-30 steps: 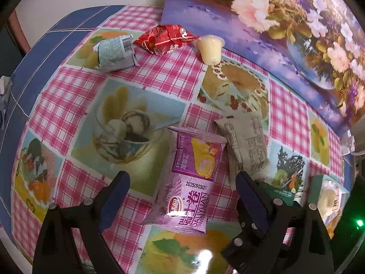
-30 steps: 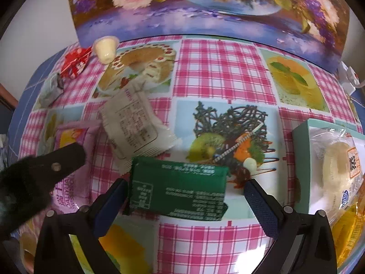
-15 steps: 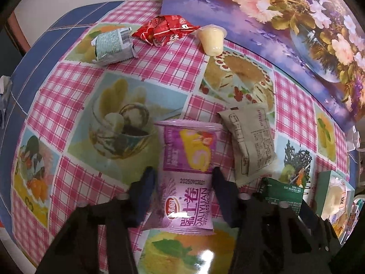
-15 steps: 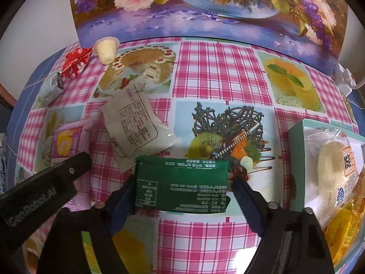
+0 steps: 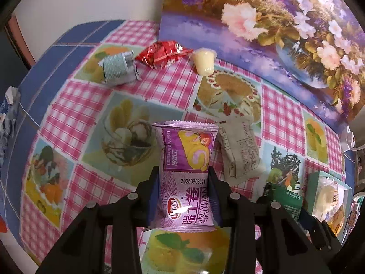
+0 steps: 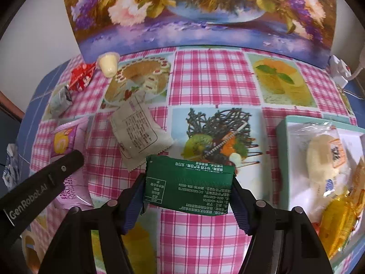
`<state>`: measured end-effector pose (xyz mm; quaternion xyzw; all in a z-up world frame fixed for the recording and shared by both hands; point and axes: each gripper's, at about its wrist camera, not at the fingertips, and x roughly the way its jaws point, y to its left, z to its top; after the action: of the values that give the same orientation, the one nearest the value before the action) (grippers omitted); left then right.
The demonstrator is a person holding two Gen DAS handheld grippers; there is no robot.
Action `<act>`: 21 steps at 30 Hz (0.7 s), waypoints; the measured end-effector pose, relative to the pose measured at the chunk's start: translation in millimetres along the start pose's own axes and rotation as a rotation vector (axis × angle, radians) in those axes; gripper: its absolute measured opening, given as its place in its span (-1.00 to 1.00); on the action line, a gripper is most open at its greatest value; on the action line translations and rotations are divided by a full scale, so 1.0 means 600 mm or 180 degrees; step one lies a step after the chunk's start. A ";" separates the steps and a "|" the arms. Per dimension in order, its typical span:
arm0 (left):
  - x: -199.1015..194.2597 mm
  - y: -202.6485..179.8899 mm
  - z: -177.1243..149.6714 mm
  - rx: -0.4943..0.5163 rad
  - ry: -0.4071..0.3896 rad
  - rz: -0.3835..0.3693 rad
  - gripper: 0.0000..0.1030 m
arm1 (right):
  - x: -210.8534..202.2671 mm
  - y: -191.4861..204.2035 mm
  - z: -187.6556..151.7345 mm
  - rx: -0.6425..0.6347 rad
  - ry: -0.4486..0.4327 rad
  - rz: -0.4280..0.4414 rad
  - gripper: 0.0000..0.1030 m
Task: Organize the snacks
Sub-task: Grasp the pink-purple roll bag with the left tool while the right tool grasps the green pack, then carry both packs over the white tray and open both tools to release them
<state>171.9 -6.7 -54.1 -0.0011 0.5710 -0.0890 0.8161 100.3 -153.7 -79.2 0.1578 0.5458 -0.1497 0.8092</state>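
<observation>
The purple Swiss-roll packet sits squeezed between the two fingers of the left gripper, which is clamped tight on its lower half; its crimped top end sticks out past the fingertips, over the middle of the table. The green packet lies crosswise between the fingers of the right gripper, whose jaws are closing, the pads already against both its short ends. Whether either packet is clear of the tablecloth is hard to judge from here. Just beyond the green one lies a beige packet, label up. At the right edge stands a pale green box holding wrapped snacks. Toward the far left corner lie a jelly cup, a red wrapper and a grey-green packet.
</observation>
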 end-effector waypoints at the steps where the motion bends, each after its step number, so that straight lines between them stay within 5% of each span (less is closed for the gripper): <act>1: -0.007 0.002 -0.001 0.0003 -0.0021 0.0004 -0.22 | -0.011 -0.004 0.000 0.0021 -0.0021 -0.0001 0.38; 21: -0.133 -0.004 -0.065 0.0063 -0.0378 0.0030 -0.22 | -0.131 -0.103 -0.068 0.0469 -0.0213 -0.0031 0.38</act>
<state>108.6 6.5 7.0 0.0044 0.5207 -0.0905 0.8489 12.4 -186.8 -26.0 0.2092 0.5067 -0.1986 0.8124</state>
